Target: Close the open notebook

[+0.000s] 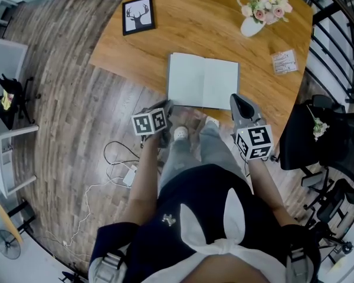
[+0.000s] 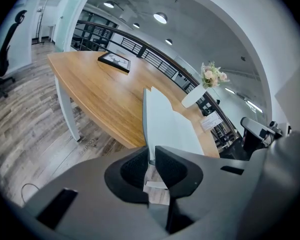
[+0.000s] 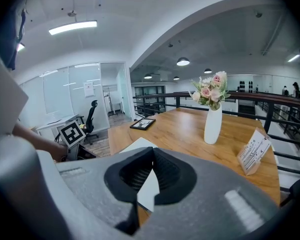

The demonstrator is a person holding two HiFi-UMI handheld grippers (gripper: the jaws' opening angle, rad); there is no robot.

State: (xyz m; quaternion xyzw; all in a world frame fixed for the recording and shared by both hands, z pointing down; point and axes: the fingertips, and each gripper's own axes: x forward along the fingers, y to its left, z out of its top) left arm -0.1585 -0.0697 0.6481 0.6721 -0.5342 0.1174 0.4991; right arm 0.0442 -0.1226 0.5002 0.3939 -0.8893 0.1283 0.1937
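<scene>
While the notebook [image 1: 203, 81] lies open on the wooden table [image 1: 135, 46], the left gripper [image 1: 167, 106] sits at its near left corner. In the left gripper view the two pads stand almost together with the thin white edge of the notebook [image 2: 165, 124] pinched between them; whether that is a cover or only a page cannot be told. From the left gripper's [image 2: 151, 156] fingertips the pale spread runs straight ahead across the wood.

The right gripper [image 1: 239, 102] is at the notebook's near right corner. Its own view shows the tips meeting, nothing between them — the white page [image 3: 135, 144] lies just beyond and below the right gripper's [image 3: 152, 154] fingertips.

Well ahead of the left fingers and off to their left lies a framed deer picture [image 1: 138, 15]. Ahead of the right fingers stands a white vase of pink flowers [image 1: 256, 13], and a small printed card [image 1: 283, 62] stands to their right.
</scene>
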